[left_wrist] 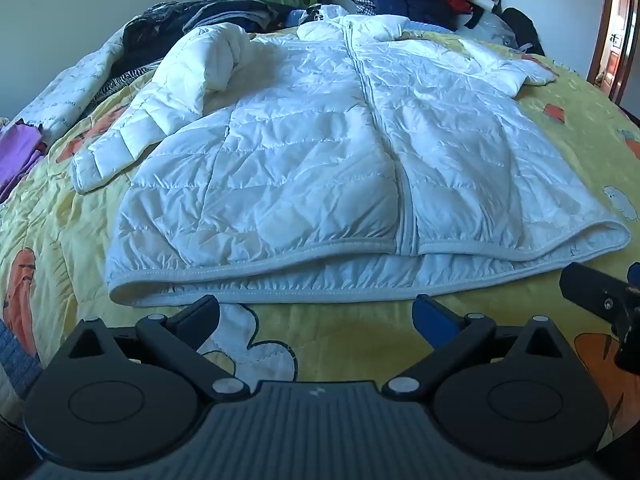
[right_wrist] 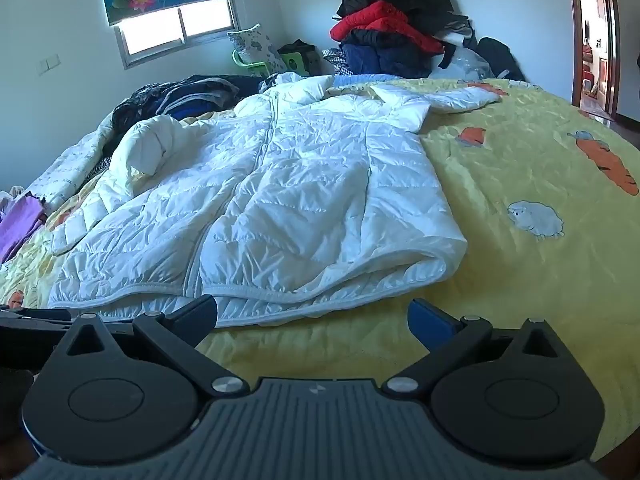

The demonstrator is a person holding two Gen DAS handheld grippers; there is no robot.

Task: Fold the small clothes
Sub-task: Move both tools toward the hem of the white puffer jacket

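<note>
A white quilted puffer jacket [left_wrist: 320, 152] lies front up and zipped on a yellow cartoon bedspread [left_wrist: 360, 344], hem toward me, its left sleeve [left_wrist: 160, 112] bent over the chest and its right sleeve [left_wrist: 516, 68] stretched out. It also shows in the right wrist view [right_wrist: 280, 200]. My left gripper [left_wrist: 316, 316] is open and empty just short of the hem's middle. My right gripper [right_wrist: 312, 316] is open and empty just short of the hem's right part; its finger shows in the left wrist view [left_wrist: 592, 292].
A heap of red, navy and black clothes [right_wrist: 392, 36] stands at the head of the bed. Dark garments [right_wrist: 180, 96] and a patterned quilt [left_wrist: 68, 96] lie along the left side, purple cloth [left_wrist: 16, 152] at far left. A doorway [right_wrist: 596, 40] opens at right.
</note>
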